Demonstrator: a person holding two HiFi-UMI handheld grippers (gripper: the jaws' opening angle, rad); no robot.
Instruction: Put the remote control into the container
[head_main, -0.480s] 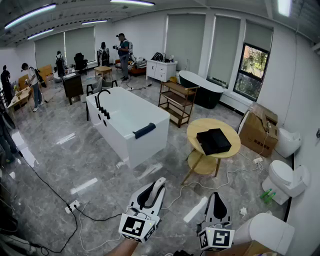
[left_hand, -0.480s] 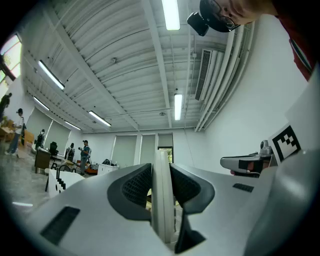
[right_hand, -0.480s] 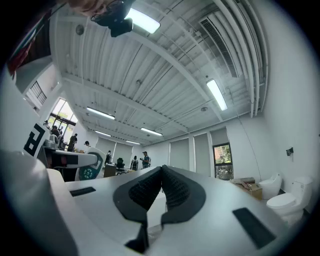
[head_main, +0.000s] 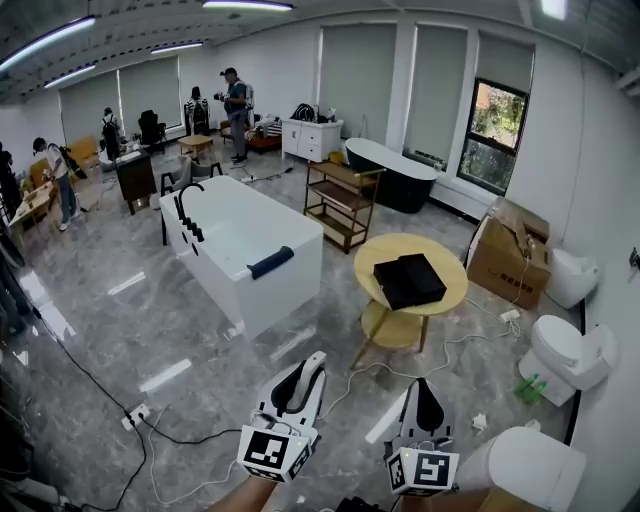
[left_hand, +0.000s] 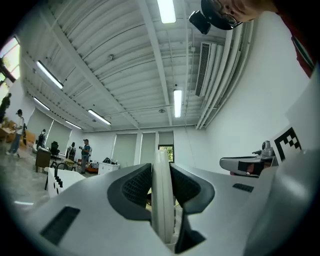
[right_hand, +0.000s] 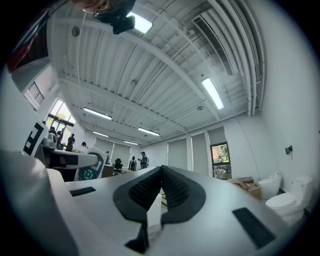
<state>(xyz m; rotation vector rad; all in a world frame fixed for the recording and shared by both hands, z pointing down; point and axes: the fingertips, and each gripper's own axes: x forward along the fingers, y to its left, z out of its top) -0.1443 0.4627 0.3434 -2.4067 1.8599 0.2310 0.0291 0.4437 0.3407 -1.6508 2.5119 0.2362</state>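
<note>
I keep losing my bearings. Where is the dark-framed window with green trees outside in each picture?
Head view: window, upper right, on the far wall.
Left gripper view: window, small, near the centre.
Right gripper view: window, right of centre.
Shared landmark: the person in a cap stands left of it in every view.

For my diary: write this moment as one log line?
left gripper: shut on remote control; right gripper: shut, empty; black box: on round table
</note>
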